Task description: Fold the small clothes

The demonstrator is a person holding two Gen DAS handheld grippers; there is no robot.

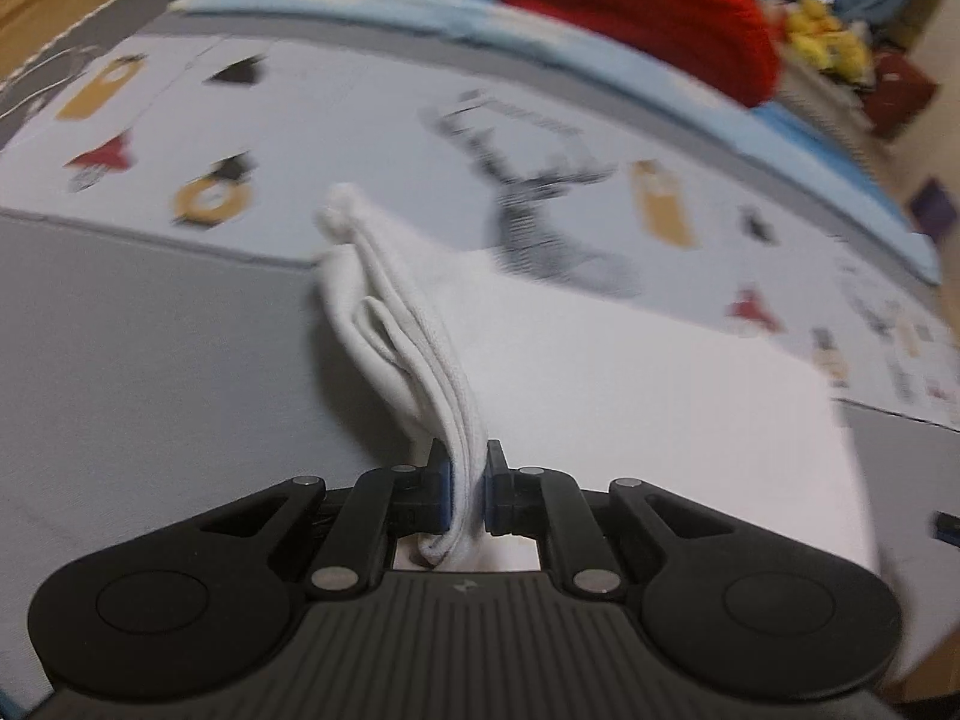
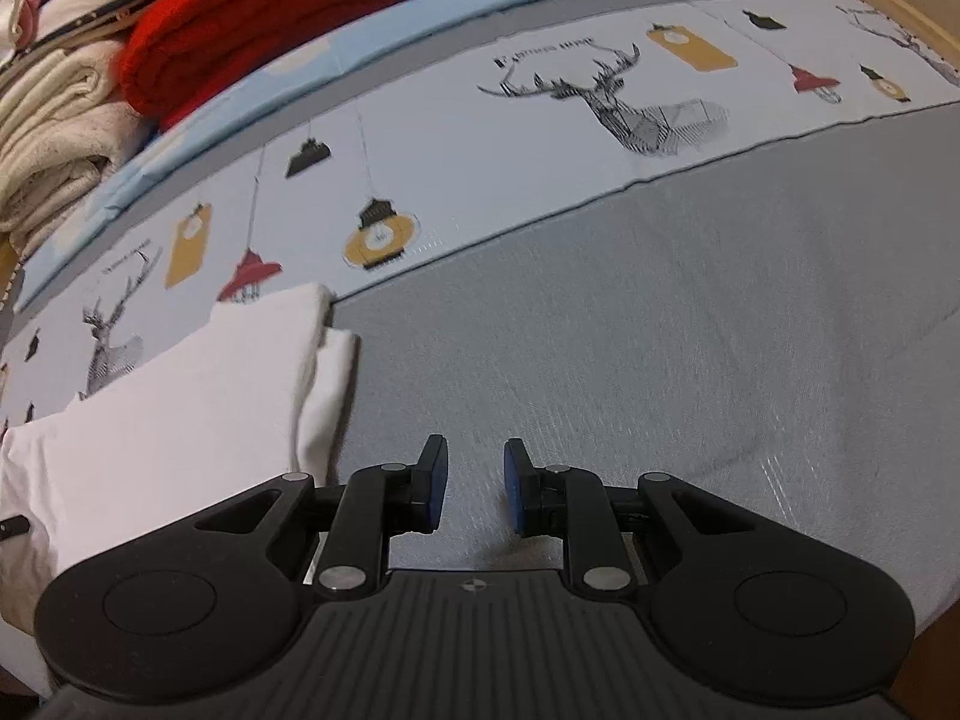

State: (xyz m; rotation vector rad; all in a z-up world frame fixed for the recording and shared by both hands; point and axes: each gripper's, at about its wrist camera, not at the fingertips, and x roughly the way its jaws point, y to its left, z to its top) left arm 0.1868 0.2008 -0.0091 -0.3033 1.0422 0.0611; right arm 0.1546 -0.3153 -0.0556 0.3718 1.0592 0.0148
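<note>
Grey fabric surface (image 2: pixel 630 360), possibly a bed or padded mat, is seen under both views, crossed by a pale printed sheet (image 2: pixel 480 138) with deer heads and lanterns; whether it is a table cannot be told. Beyond the printed sheet a red knit (image 2: pixel 258 18) and cream folded textiles (image 2: pixel 54 138) are stacked.

Step in hand, as judged: one edge of the white garment (image 1: pixel 630 396) is being picked up for a fold. The left tool (image 1: pixel 467 492) is clamped on a bunched, layered white edge (image 1: pixel 414 348), which is raised off the surface and rises toward the printed sheet, ending in a small knotted-looking tip. The rest of the white garment lies flat to the right of the clamped edge, partly over the printed sheet.

The right tool (image 2: pixel 475 489) is held empty over bare grey fabric, its blue pads apart with nothing between them; the white garment (image 2: pixel 180 420) lies just to its left, untouched.

Next move, as judged: the lifted edge would need carrying across the flat part of the white garment and laying down square, with the free tool likely needed to pin or smooth the opposite side.

Hard to make out: the left view is motion-blurred, so the garment type (shirt, cloth, underwear) cannot be told. How many layers are clamped is unclear. The near edge of the white garment is cut off by the tool body in both views. No hand or sleeve is visible.
</note>
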